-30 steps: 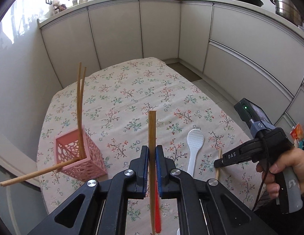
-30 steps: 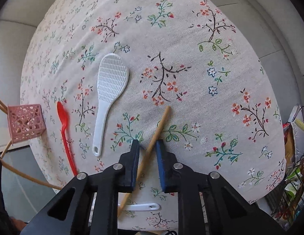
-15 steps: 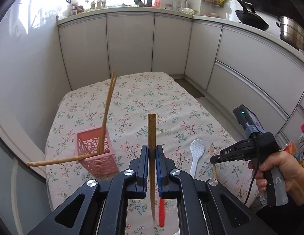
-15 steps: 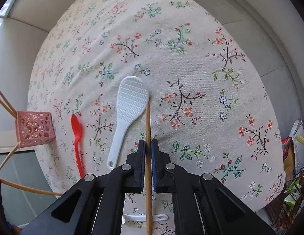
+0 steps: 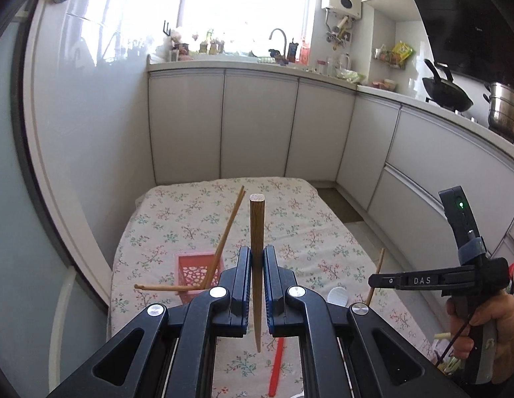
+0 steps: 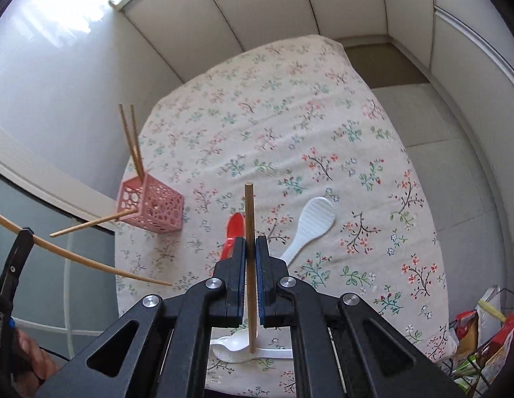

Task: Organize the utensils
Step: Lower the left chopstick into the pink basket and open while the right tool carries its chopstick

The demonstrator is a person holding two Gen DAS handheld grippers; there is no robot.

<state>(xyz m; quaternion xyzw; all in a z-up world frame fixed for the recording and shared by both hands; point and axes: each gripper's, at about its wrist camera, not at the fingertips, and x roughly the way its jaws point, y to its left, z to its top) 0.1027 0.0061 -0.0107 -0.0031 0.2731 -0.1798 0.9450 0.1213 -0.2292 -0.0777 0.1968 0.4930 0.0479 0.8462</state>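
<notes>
My left gripper [image 5: 257, 262] is shut on a wooden chopstick [image 5: 257, 225], held upright above the table. My right gripper [image 6: 251, 248] is shut on another wooden chopstick [image 6: 249, 212], lifted off the cloth; it also shows in the left wrist view [image 5: 376, 273]. A pink perforated holder [image 6: 152, 207] stands near the table's left edge with chopsticks [image 6: 132, 139] leaning in it and one poking out sideways. It shows in the left wrist view [image 5: 194, 270] just left of my left gripper. A red spoon [image 6: 235, 229], a white rice paddle [image 6: 311, 222] and a white spoon [image 6: 237, 348] lie on the cloth.
The flowered tablecloth [image 6: 290, 116] covers a small table against a grey wall on the left. White kitchen cabinets [image 5: 257, 126] run behind and to the right. Bags of goods [image 6: 482, 331] sit off the table's right front corner.
Both grippers have risen and tilted up, each with its chopstick. The right gripper closed on its chopstick and lifted it off the cloth. The holder now sits nearer my left gripper.
</notes>
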